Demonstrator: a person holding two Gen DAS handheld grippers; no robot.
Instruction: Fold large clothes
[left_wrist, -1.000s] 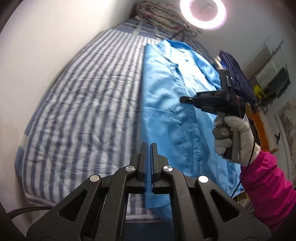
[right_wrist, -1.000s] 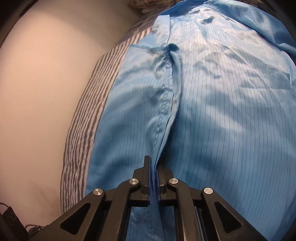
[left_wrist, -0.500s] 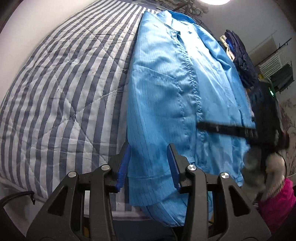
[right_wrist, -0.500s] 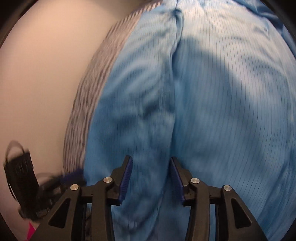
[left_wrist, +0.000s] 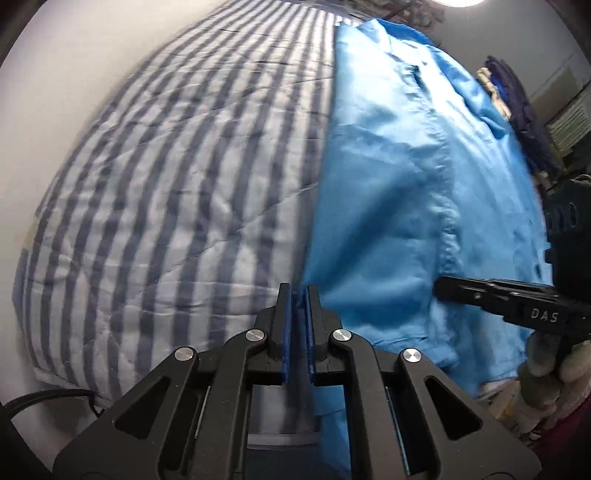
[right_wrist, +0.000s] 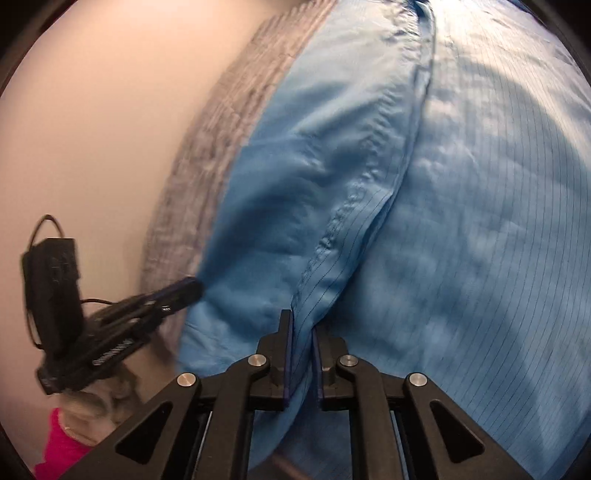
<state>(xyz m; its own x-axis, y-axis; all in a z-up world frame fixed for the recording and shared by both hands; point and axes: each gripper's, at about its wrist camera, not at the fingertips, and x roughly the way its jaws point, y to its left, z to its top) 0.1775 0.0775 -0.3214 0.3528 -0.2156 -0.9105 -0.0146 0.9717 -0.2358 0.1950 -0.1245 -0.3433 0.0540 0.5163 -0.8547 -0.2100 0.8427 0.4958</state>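
A large light-blue shirt (left_wrist: 399, 192) lies spread lengthwise on a blue-and-white striped quilt (left_wrist: 177, 184). My left gripper (left_wrist: 298, 295) is shut on the shirt's near left hem edge. My right gripper (right_wrist: 303, 328) is shut on the shirt's button placket (right_wrist: 332, 236) near the hem; a fold of cloth sits between its pads. The right gripper (left_wrist: 443, 288) shows in the left wrist view, and the left gripper (right_wrist: 192, 286) in the right wrist view, at the shirt's left edge.
The quilt (right_wrist: 207, 166) reaches left toward a pale wall (right_wrist: 92, 129). Dark blue clothes (left_wrist: 517, 107) are piled beyond the shirt at the far right. A bright lamp (left_wrist: 461, 2) glows at the top. The person's pink sleeve (right_wrist: 62, 446) is at the lower left.
Both grippers were open half a second ago and have closed on the shirt: the left on the hem's left edge, the right on the placket. Both views are motion-blurred.
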